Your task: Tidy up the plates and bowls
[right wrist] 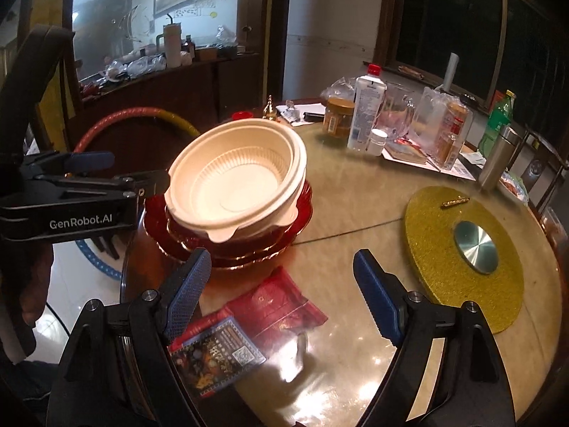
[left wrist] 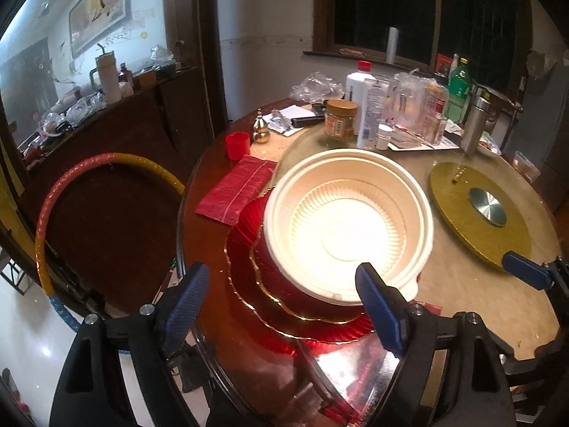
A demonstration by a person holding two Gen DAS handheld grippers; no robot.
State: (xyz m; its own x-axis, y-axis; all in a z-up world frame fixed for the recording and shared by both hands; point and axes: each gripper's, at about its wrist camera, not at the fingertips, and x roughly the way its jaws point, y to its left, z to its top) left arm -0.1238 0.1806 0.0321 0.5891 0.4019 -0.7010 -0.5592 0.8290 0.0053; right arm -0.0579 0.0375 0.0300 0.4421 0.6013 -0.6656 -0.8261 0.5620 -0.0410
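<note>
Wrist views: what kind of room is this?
Likely a home dining room: a round table with a glass turntable, cluttered with bottles and a jar, a wooden sideboard against the wall, and stacked bowls on red plates.

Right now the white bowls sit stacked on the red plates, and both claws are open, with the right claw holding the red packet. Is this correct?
One thing is wrong. In the right wrist view the right claw holds nothing: the red packet lies flat on the table. The white bowls do sit stacked on the red plates, and the left claw is open too.
</note>
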